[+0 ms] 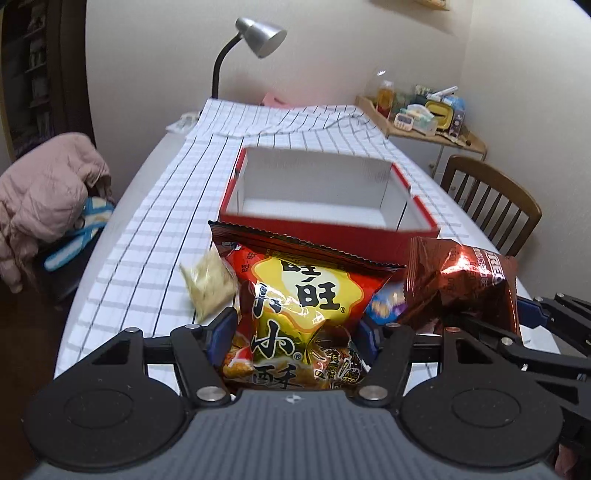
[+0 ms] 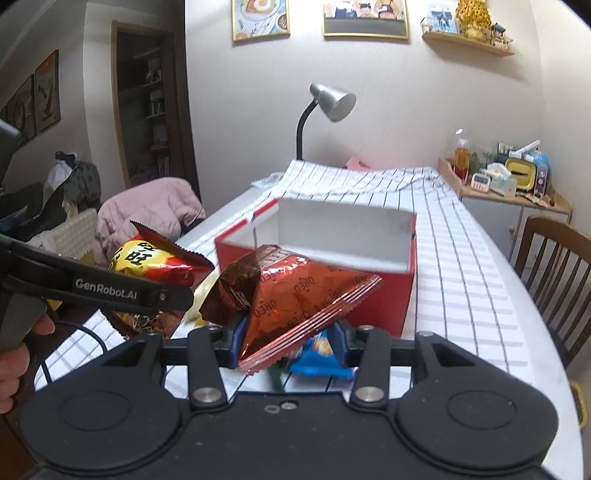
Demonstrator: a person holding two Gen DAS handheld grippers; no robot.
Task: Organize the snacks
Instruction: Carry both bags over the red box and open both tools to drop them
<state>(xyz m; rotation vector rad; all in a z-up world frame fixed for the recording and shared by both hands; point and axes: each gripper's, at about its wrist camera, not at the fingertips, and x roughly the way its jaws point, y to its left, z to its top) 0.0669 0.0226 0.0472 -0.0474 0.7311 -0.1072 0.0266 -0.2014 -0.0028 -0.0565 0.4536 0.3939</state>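
My left gripper is shut on a red and yellow snack bag and holds it up in front of a red box with a white empty inside. My right gripper is shut on a brown foil Oreo bag and holds it before the same red box. The Oreo bag shows at the right of the left wrist view, the red and yellow bag at the left of the right wrist view. A blue snack pack lies on the table under the right gripper. A pale snack pack lies left of the red bag.
The table has a white checked cloth. A grey desk lamp stands at the far end. A wooden chair is on the right, a pink jacket on a chair on the left, a cluttered wooden tray at far right.
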